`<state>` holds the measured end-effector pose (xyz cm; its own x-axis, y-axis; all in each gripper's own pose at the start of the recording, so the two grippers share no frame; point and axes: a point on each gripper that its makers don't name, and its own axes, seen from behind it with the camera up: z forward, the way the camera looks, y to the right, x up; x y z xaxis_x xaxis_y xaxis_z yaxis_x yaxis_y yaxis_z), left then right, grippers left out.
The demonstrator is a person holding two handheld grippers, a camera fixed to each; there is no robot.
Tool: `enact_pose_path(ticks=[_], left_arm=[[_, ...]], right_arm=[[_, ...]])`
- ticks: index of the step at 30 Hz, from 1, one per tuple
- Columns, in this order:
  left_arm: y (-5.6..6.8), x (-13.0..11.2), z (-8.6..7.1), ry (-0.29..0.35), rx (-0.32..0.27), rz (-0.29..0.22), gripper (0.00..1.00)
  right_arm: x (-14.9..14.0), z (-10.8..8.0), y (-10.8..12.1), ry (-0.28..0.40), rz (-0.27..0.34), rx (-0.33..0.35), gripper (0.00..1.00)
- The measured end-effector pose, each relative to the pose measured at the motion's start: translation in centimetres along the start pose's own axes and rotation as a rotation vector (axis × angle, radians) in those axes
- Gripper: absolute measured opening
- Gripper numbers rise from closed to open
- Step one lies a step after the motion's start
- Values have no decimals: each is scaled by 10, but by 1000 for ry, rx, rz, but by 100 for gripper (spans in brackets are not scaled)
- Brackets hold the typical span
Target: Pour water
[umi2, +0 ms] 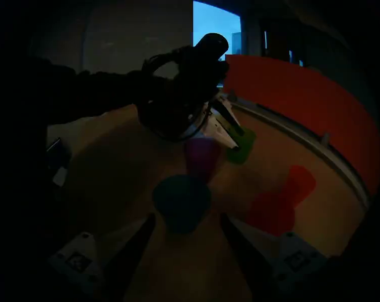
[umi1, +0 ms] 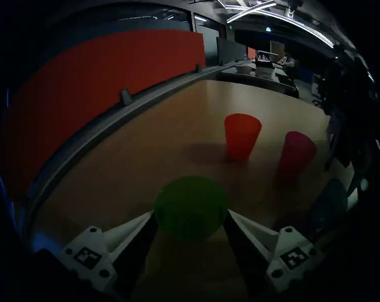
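A green cup (umi1: 191, 206) sits between the fingertips of my left gripper (umi1: 190, 219), which is shut on it. In the right gripper view the same green cup (umi2: 240, 146) hangs tilted above the table in the left gripper (umi2: 229, 132), held by a dark-sleeved hand. My right gripper (umi2: 186, 216) is shut on a teal cup (umi2: 181, 201); that teal cup (umi1: 331, 204) is at the far right in the left gripper view. An orange-red cup (umi1: 242, 135) and a crimson cup (umi1: 296, 155) stand upright on the wooden table (umi1: 180, 126).
A red partition (umi1: 99, 75) with a grey rail runs along the table's far side. The crimson cup (umi2: 202, 156) stands just beyond the teal one, and the orange-red cup (umi2: 297, 185) is to its right. Desks and a seated person are far behind. The scene is dim.
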<state>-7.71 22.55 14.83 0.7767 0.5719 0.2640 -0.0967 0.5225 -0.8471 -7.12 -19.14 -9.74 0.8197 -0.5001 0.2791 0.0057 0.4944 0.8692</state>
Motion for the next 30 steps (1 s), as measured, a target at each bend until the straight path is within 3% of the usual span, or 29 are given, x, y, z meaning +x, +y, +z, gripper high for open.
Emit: enact_pose_path(ticks=[14, 30], left_arm=[[-7, 11, -22, 39, 43, -1, 86], [-8, 39, -64, 130, 90, -2, 86]], right_arm=[[-1, 2, -3, -3, -17, -3, 95], [1, 2, -3, -1, -29, -16, 95]])
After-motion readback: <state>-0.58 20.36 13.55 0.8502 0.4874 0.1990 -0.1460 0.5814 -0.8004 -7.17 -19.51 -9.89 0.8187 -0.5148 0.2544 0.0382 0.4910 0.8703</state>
